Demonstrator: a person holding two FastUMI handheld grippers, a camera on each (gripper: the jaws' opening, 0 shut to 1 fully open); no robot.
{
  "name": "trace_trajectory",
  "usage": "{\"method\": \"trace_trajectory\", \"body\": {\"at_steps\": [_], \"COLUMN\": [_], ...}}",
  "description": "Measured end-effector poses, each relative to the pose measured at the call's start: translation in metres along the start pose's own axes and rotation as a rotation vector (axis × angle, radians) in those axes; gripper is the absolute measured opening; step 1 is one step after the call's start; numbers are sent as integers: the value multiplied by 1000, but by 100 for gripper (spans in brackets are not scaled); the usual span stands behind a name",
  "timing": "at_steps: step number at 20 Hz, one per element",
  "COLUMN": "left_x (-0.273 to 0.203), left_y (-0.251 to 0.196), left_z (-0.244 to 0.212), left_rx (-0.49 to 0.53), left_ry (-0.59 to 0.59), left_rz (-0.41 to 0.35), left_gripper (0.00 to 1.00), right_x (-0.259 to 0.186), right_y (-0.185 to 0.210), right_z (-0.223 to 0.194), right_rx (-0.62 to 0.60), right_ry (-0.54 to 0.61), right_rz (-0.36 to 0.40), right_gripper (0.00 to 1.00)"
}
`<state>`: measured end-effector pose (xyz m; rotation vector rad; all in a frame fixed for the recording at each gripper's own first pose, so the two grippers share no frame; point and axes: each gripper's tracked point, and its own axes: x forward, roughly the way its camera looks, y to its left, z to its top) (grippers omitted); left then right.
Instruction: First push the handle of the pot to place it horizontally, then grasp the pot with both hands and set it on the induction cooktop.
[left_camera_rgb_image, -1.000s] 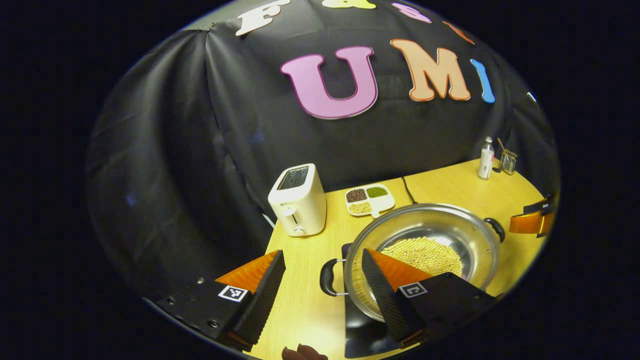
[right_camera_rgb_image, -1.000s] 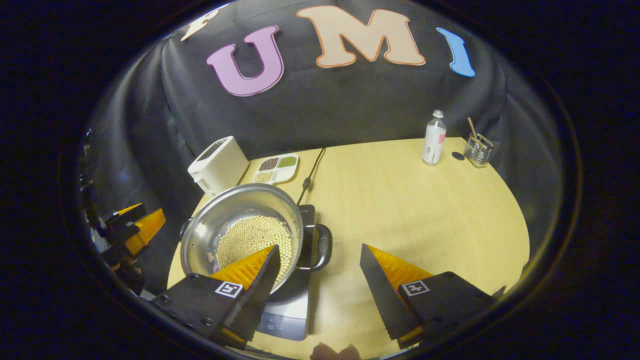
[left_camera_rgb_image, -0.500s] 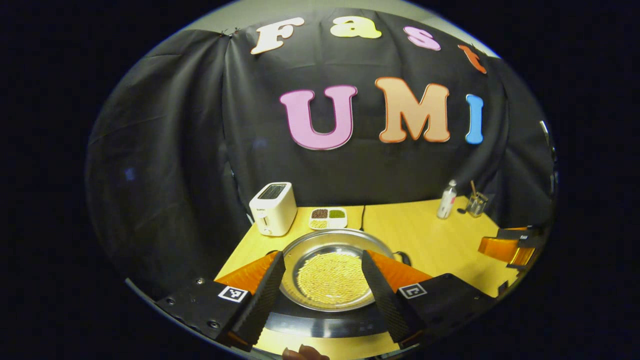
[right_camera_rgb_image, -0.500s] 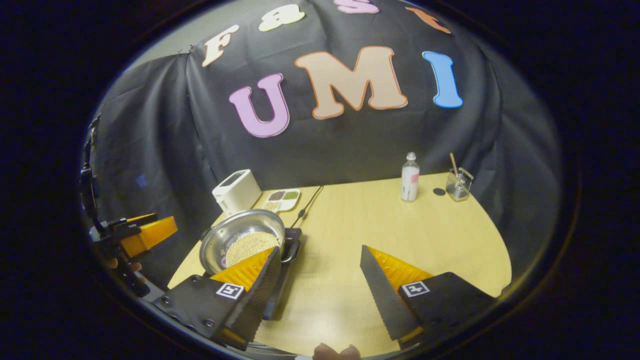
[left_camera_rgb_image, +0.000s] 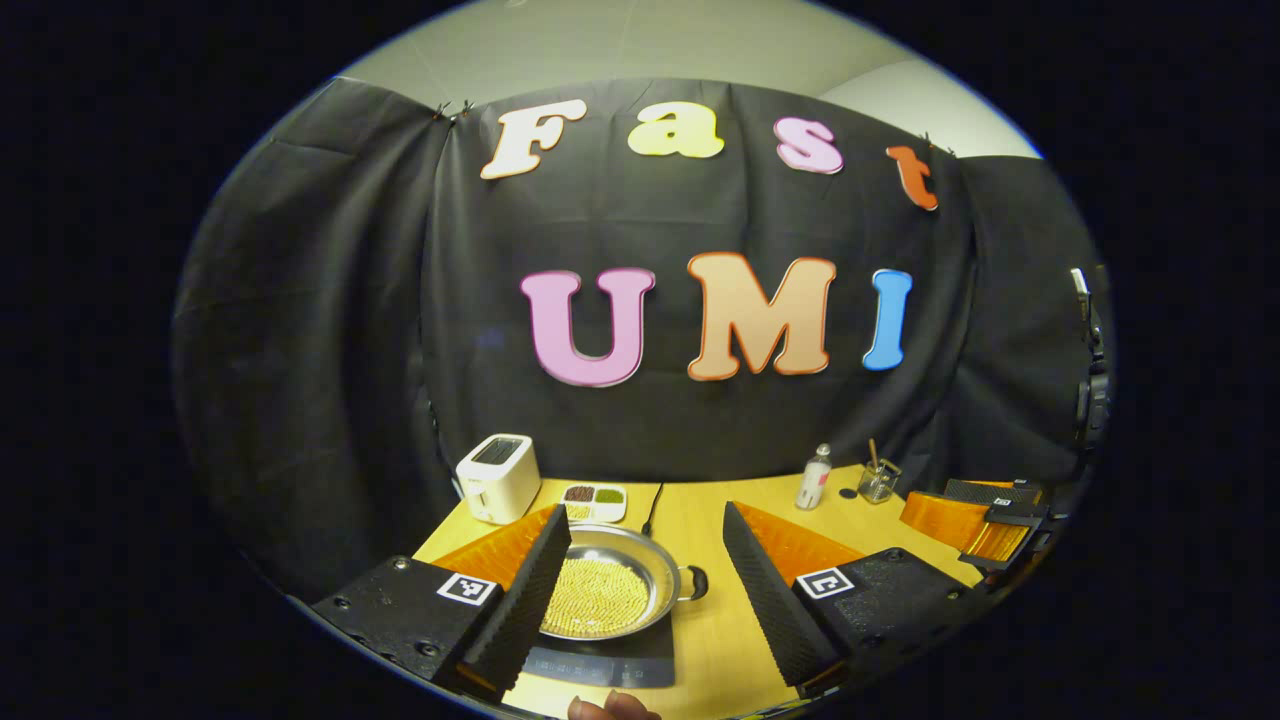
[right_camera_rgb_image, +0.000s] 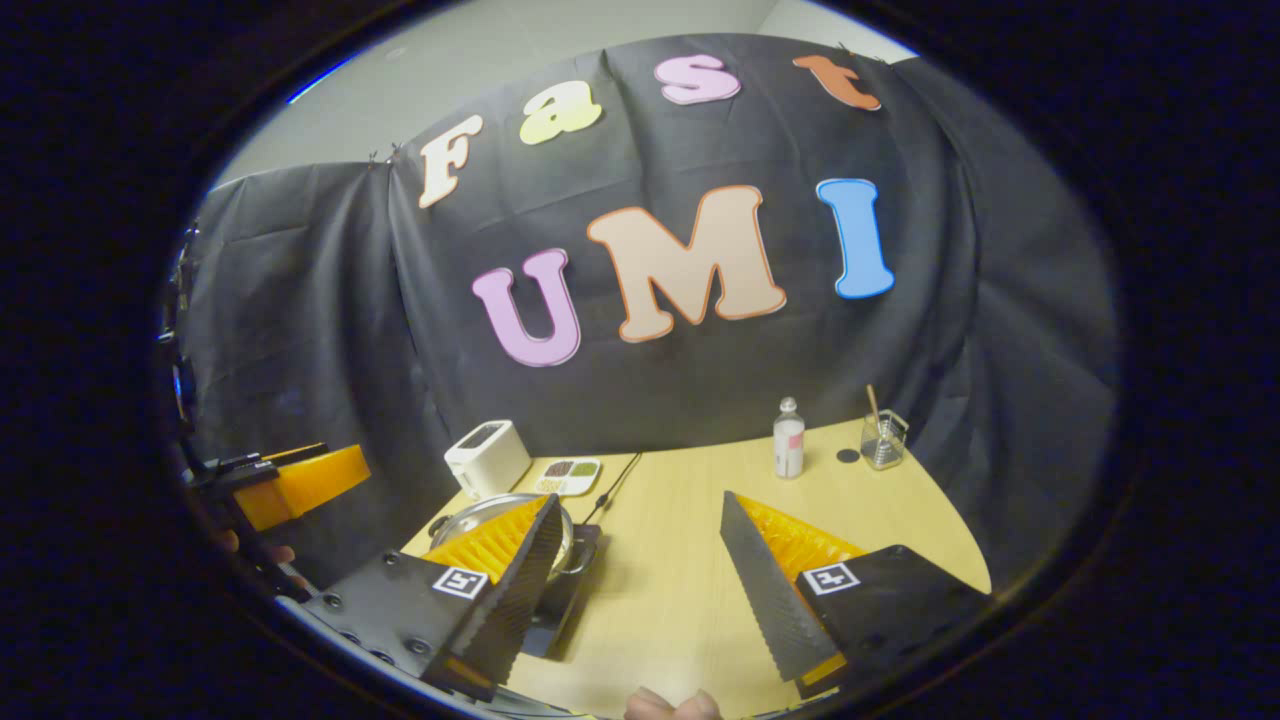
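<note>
Low in the left gripper view, the left tongs (left_camera_rgb_image: 646, 578) stood wide apart, gripping nothing; between them the pot (left_camera_rgb_image: 608, 596) of beans sat on the induction cooktop (left_camera_rgb_image: 600, 665). Lower centre in the right gripper view, the right tongs (right_camera_rgb_image: 640, 575) gaped empty above the worktop (right_camera_rgb_image: 690, 520).
</note>
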<state>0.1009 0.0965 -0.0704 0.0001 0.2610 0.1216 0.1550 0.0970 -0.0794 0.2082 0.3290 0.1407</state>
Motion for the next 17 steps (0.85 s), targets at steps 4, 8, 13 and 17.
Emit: {"method": "trace_trajectory", "body": {"at_steps": [4,8,13,17], "left_x": [-24,-64,-93,-109], "left_y": [-7,-2,-8,-10], "left_z": [33,50,36,30], "left_rx": [22,37,23,-24], "left_ry": [-106,-198,-221,-222], "left_rz": [-38,-53,-111,-127], "left_gripper": [93,96,96,93], "right_x": [-27,-64,-117,-132], "right_y": [4,36,53,66], "right_z": [31,53,48,27], "right_rx": [-34,-102,-245,-296], "right_ry": [-113,-242,-358,-305], "right_rz": [-33,-19,-52,-59], "right_gripper": [93,94,97,96]}}
